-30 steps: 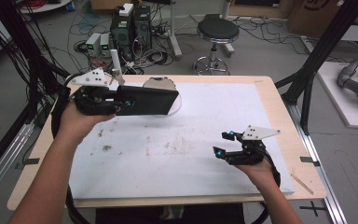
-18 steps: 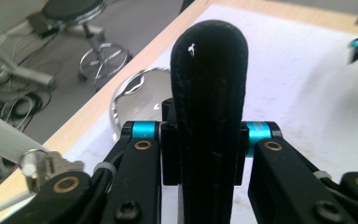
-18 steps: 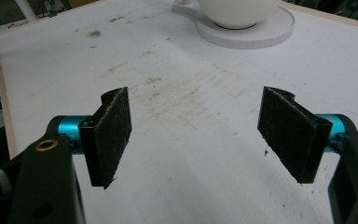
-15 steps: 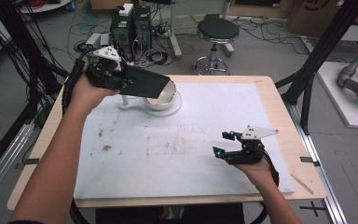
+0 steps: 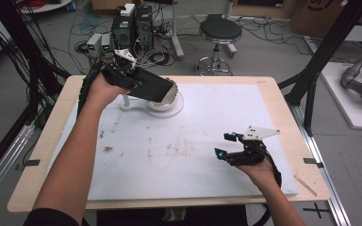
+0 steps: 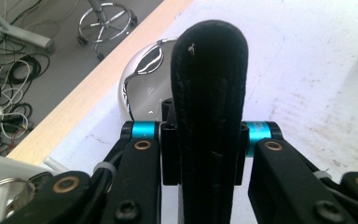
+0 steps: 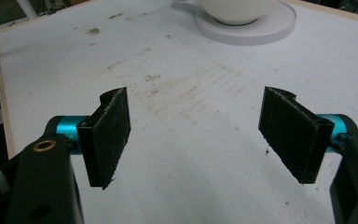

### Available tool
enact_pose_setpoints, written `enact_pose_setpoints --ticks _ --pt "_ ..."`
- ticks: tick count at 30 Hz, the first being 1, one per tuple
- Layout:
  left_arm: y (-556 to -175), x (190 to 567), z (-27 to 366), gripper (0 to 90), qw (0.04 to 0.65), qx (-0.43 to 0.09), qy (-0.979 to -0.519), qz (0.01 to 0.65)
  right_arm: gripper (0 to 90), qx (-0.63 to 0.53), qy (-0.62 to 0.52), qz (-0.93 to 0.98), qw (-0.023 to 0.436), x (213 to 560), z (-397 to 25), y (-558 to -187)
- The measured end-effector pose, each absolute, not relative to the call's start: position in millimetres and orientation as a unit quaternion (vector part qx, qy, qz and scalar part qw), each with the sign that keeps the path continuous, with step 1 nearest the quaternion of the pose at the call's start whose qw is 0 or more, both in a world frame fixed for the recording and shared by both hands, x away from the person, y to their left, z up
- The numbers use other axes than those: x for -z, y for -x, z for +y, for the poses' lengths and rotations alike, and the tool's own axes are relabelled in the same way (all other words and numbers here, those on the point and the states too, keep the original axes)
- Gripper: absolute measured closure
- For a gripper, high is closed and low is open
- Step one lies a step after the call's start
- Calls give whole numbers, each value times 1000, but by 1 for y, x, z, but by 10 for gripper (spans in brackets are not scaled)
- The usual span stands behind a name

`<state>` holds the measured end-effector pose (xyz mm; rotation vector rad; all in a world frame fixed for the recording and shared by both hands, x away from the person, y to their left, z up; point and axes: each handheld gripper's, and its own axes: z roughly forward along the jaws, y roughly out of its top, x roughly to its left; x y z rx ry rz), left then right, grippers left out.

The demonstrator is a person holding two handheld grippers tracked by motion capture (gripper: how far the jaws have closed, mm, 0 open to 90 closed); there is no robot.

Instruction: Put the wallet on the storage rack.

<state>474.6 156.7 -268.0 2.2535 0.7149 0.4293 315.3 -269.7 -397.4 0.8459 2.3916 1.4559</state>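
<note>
High view, left side: the left gripper (image 5: 147, 87) is raised over the far-left part of the white table board (image 5: 184, 155), its jaws clamped on a flat black case (image 5: 155, 88) that sticks out to the right and tilts downward. The case's far end hangs over a shiny rounded bowl (image 5: 170, 98), which sits on a white round base (image 5: 162, 109) near the table's far edge; whether case and bowl touch cannot be told from this view. A thin white stalk (image 5: 127, 101) stands just left of the base. In the left gripper view the black case (image 6: 208, 112) stands edge-on between the two jaws, pinched from both sides, its rounded tip pointing away; behind it lies the reflective bowl (image 6: 142, 91), close to the wooden table edge (image 6: 88, 91), with floor cables and a stool base beyond. Centre of the board: scuffed, with brownish smudges (image 5: 169, 148), nothing standing on it. Right side, high view: the right gripper (image 5: 226, 146) rests low over the near-right part of the board, well apart from the case and bowl, jaws pointing left. In the right gripper view its own jaws are spread wide with only bare board between the pads (image 7: 109, 133); the gripper (image 7: 198, 135) holds nothing. At the top of that view, the white base (image 7: 261, 28) carries the rounded bowl's underside (image 7: 235, 10).
</note>
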Motion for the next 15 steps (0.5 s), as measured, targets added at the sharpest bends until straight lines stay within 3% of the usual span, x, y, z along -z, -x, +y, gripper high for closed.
enact_pose_setpoints --ticks 15 --pt "-490 277 150 736 345 -161 -872 307 256 -488 -280 821 99 400 -262 -316"
